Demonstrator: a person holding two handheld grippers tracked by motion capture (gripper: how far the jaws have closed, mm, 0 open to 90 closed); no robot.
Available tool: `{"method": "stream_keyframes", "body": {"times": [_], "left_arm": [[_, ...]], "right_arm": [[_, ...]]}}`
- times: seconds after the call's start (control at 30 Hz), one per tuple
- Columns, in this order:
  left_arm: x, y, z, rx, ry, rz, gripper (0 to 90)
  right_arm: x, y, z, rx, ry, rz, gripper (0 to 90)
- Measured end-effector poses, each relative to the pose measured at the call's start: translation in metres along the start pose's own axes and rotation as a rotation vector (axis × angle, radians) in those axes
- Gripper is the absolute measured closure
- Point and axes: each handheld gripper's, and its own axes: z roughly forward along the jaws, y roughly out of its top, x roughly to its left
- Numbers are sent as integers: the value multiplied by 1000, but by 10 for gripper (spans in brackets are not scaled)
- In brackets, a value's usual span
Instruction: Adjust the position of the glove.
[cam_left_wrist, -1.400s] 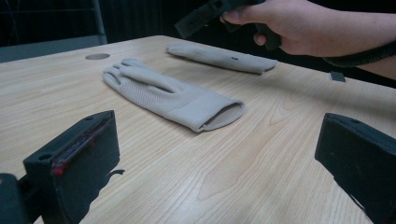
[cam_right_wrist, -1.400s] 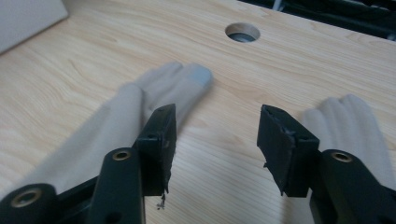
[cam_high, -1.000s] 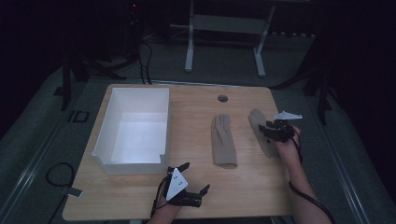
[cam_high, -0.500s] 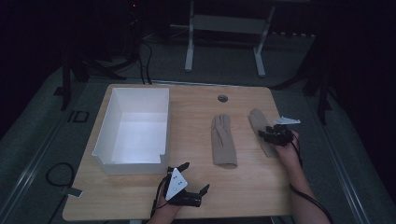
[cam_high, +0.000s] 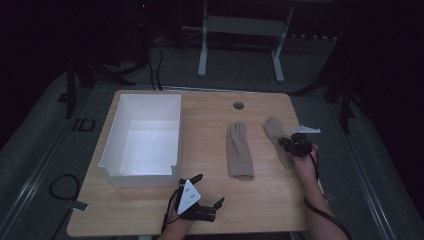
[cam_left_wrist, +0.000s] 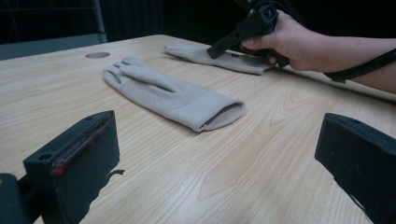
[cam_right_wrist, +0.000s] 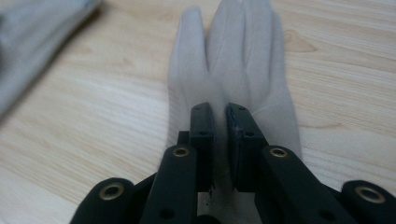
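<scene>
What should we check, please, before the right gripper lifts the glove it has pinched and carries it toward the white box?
1. Grip on the right glove: the right gripper has just closed its jaws, with a fold of fabric between them: ok.
2. How much fabric is caught: the fold looks thin, so whether it will hold in a lift: cannot tell.
3. Other glove lies apart from the pinched one: ok.
4. White box is open at the top, nothing seen inside: ok.
5. Left gripper rests open at the near table edge, off the likely path to the box: ok.
6. Table between gloves and box is bare: ok.
</scene>
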Motion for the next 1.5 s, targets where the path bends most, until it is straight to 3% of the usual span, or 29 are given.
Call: {"method": "stream_keyframes", "body": {"times": [0.03, 0.13, 0.37, 0.4, 0.43, 0.5, 0.7, 0.77, 1.0, 1.23, 1.5], "left_arm": [[0, 0, 0, 0, 0, 0, 2], [-1, 0, 0, 0, 3, 2, 2], [-1, 0, 0, 0, 7, 7, 2], [-1, 0, 0, 1, 7, 8, 2], [-1, 0, 0, 2, 7, 8, 2], [-1, 0, 0, 1, 8, 10, 2], [-1, 0, 0, 1, 8, 7, 2], [-1, 0, 0, 3, 8, 9, 2], [-1, 0, 0, 6, 7, 8, 2], [-1, 0, 1, 7, 6, 7, 2], [-1, 0, 0, 6, 4, 10, 2]], "right_arm": [[0, 0, 0, 0, 0, 0, 823], [10, 15, -19, -62, -4, 83, 831], [26, 34, -41, -107, -25, 141, 831], [29, 36, -45, -116, -33, 149, 831], [39, 40, -56, -135, -78, 170, 831], [41, 40, -58, -138, -85, 179, 831], [53, 36, -66, -129, -165, 208, 831], [55, 27, -64, -117, -195, 228, 831], [48, -2, -46, -60, -199, 275, 830], [53, -19, -27, -7, -214, 251, 814], [58, -27, -16, 1, -222, 200, 683]]}}
